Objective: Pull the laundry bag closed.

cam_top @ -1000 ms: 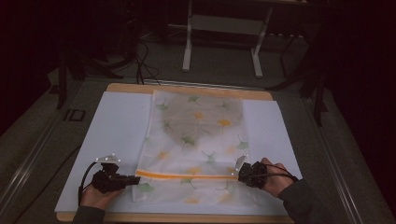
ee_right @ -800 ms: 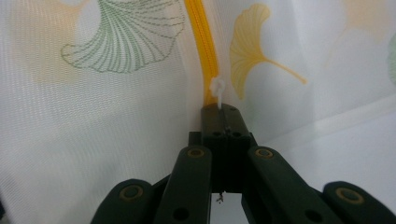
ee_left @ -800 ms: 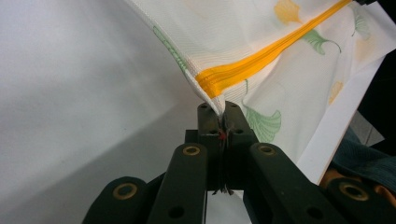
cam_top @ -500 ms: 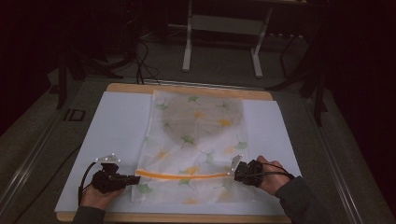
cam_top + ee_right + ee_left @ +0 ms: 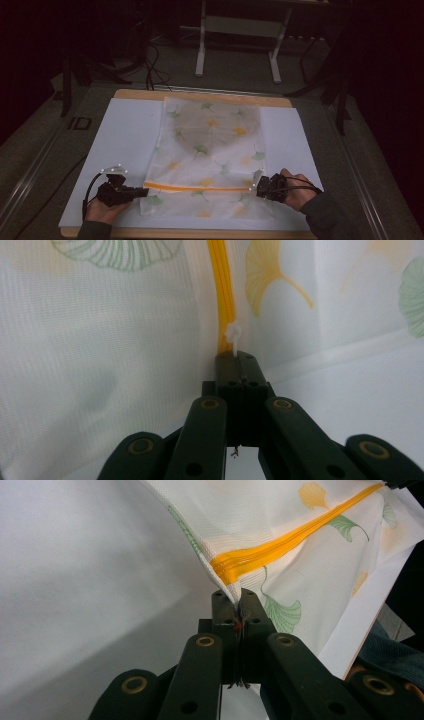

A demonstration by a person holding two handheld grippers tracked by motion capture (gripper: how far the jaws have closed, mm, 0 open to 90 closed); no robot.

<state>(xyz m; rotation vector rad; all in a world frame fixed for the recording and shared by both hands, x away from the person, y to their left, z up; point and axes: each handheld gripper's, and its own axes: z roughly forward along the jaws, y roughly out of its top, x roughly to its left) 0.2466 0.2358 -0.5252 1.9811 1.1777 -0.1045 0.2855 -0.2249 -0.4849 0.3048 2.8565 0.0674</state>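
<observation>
A white mesh bag (image 5: pixel 215 145) printed with green and yellow leaves lies flat on a white sheet (image 5: pixel 125 135). An orange zipper (image 5: pixel 200 188) runs across its near end. My left gripper (image 5: pixel 145 190) is at the zipper's left end, shut on the bag's edge (image 5: pixel 227 587), and the fabric is lifted slightly there. My right gripper (image 5: pixel 254 186) is at the zipper's right end. In the right gripper view its jaws are together at the small white zipper pull (image 5: pixel 232 335), which sticks out just past the tips (image 5: pixel 239 357).
The sheet covers a wooden table whose near edge (image 5: pixel 200 233) lies just below my hands. Beyond the table's far edge are the legs of a metal stand (image 5: pixel 240 45) and cables on the floor (image 5: pixel 150 65). Dark carpet surrounds the table.
The right hand has shifted slightly along the zipper line. The left hand and the bag have stayed in place.
</observation>
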